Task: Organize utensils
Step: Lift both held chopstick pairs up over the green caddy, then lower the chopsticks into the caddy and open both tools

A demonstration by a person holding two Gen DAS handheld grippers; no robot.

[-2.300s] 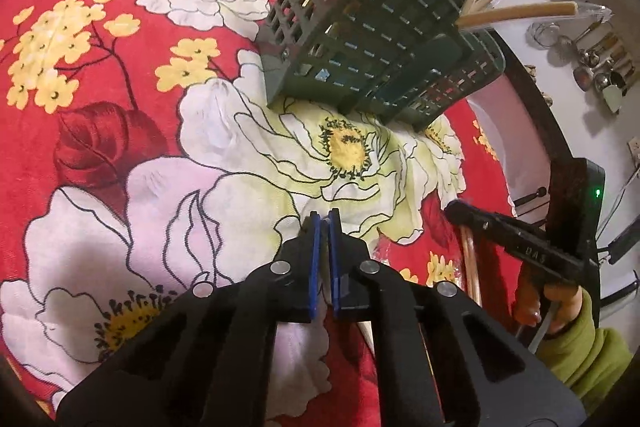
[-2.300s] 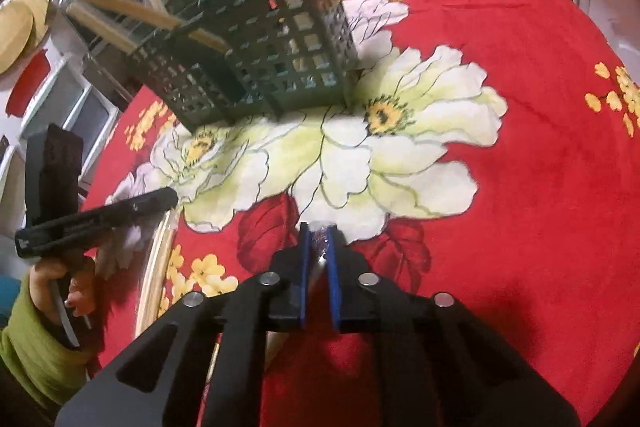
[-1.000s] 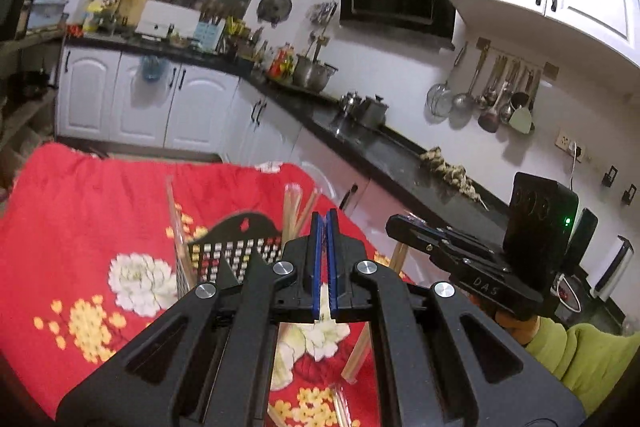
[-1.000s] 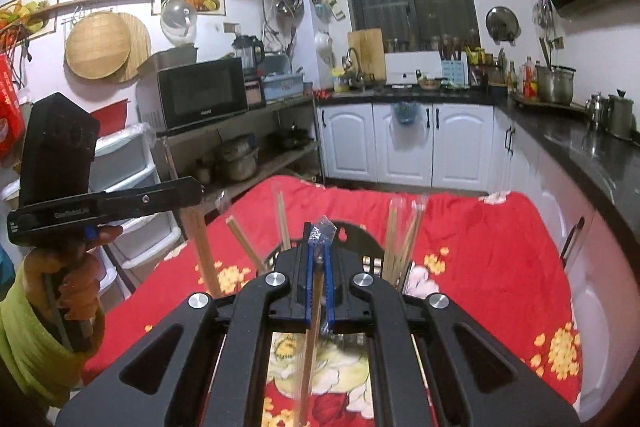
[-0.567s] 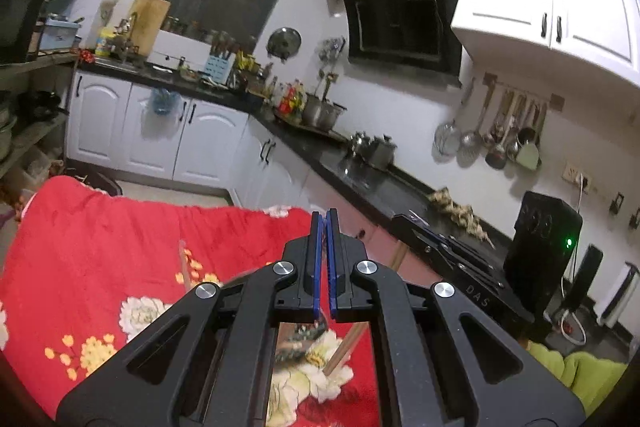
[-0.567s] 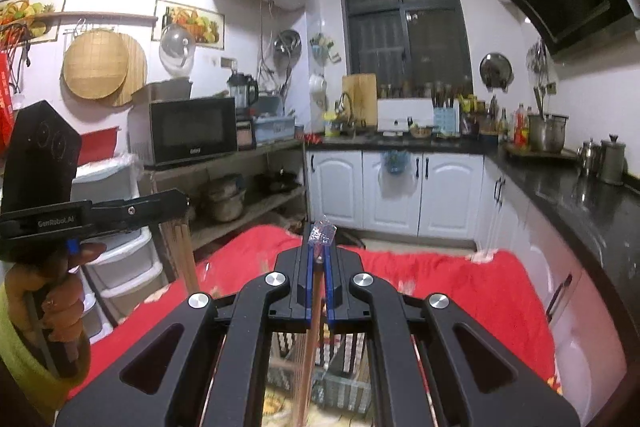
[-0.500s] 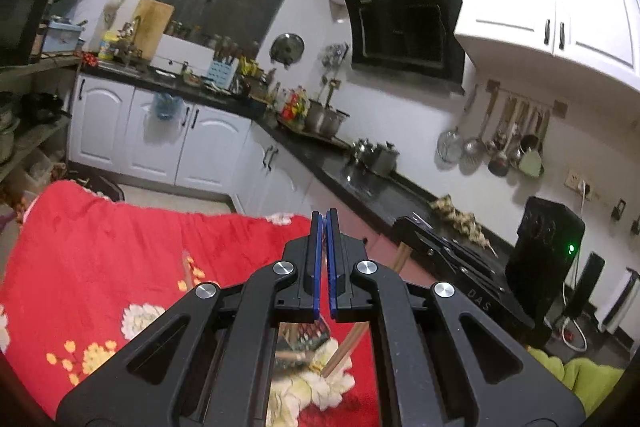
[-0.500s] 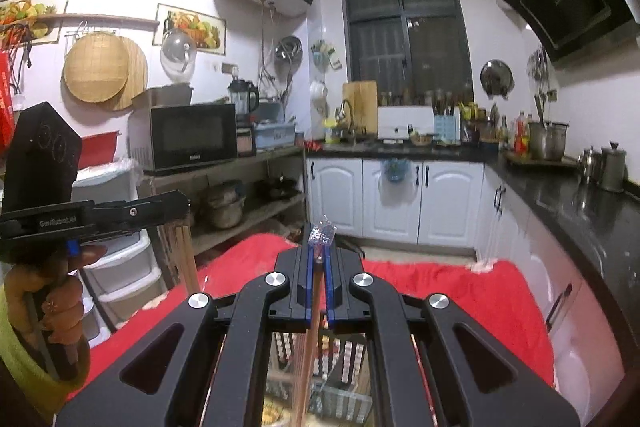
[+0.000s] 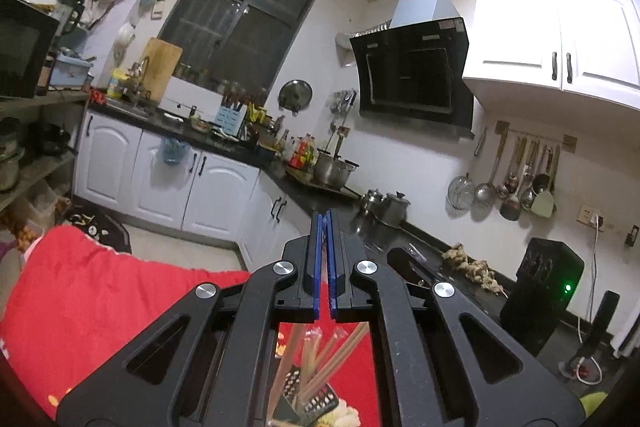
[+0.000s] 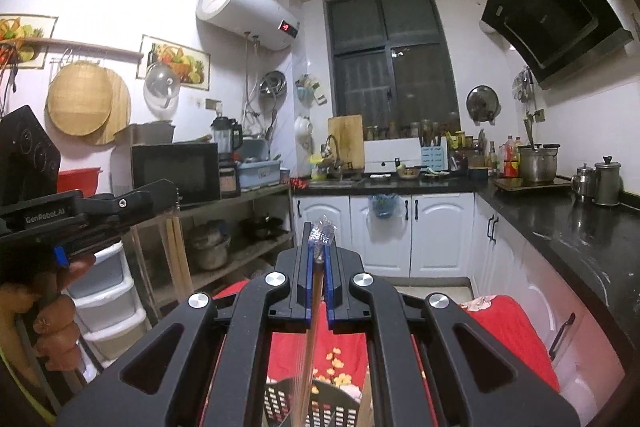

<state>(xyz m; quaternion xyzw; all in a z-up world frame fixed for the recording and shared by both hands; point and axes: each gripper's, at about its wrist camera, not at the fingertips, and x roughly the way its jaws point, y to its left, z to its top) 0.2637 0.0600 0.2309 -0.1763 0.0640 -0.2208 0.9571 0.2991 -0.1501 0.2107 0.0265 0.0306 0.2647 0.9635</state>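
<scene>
- Kitchen background: white cabinets point(image 10: 400, 227), a dark window point(image 10: 392, 63) at 12 o'clock, a range hood point(image 9: 412, 75) on the wall.
- Bench point(image 9: 80, 299): covered by a red floral cloth, visible at 6 to 9 o'clock in the left wrist view.
- Right gripper point(image 10: 319, 267): raised above the bench; jaws nearly closed, clamping one plastic-wrapped chopstick pair point(image 10: 310, 327). Wrapper tip projects past the jaws at 12 o'clock.
- Left gripper point(image 9: 324, 259): raised; jaws closed to a thin slit. Whether they clamp anything cannot be told from its own view.
- Dark slotted utensil basket point(image 10: 312, 403): on the bench at 6 o'clock below both grippers, with several chopsticks point(image 9: 320, 359) standing in it.
- Left hand point(image 10: 52, 315): at 9 o'clock in the right wrist view, gripping its handle.
</scene>
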